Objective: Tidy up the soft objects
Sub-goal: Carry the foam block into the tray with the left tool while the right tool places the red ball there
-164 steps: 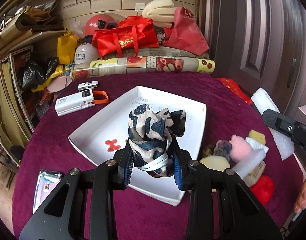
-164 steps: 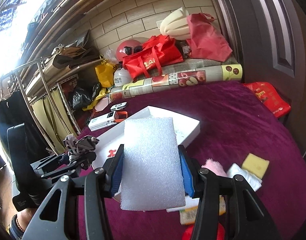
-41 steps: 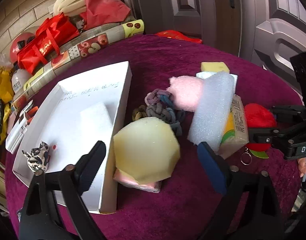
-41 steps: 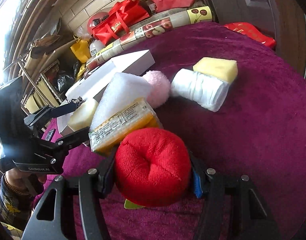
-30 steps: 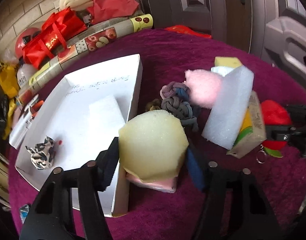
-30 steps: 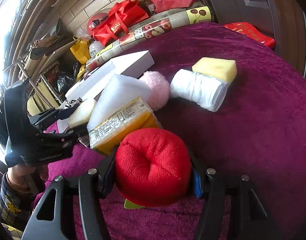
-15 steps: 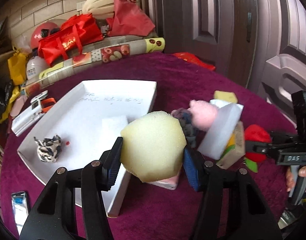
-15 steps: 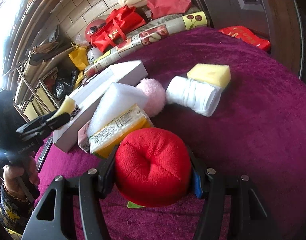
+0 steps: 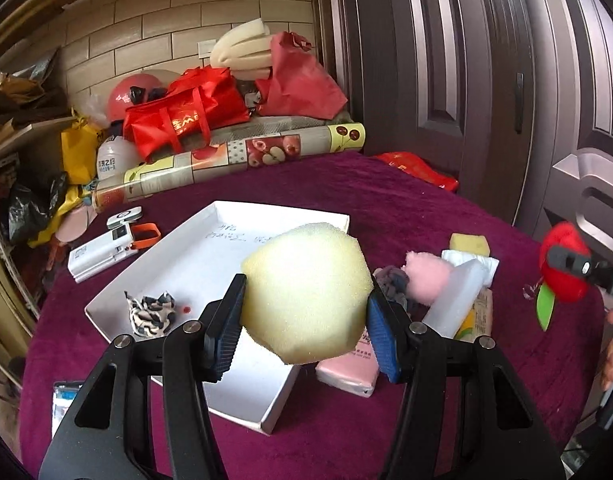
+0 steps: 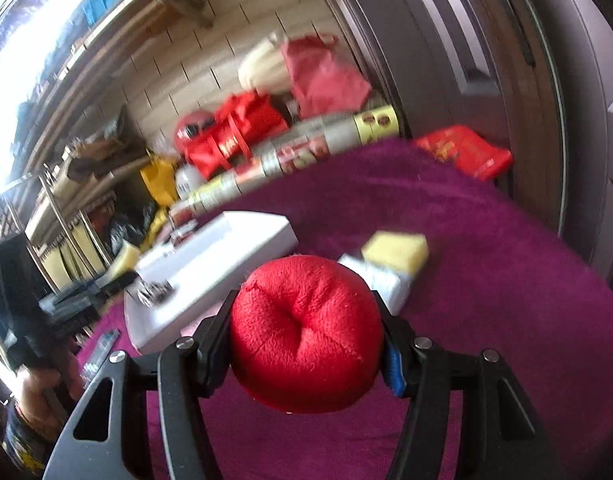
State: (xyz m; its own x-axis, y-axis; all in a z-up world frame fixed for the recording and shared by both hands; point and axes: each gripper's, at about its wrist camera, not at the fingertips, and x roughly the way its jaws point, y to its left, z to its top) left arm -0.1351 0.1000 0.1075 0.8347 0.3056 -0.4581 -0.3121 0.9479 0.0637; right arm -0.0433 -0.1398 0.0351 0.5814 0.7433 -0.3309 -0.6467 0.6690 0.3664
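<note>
Two soft things are held off the purple tablecloth [image 9: 446,208]: a pale yellow sponge [image 9: 306,292] is clamped in the left gripper [image 9: 304,312] above the near corner of the white tray [image 9: 242,412], and a red plush apple [image 10: 306,334] is clamped in the right gripper [image 10: 306,340]. A leopard-print cloth [image 9: 150,312] is seen lying inside the tray near its left edge. A pink pompom [image 9: 426,276], a knotted grey rope [image 9: 392,280], a white foam block [image 9: 454,300], a pink packet [image 9: 350,368] and a small yellow sponge [image 9: 468,242] are left on the cloth to the tray's right.
</note>
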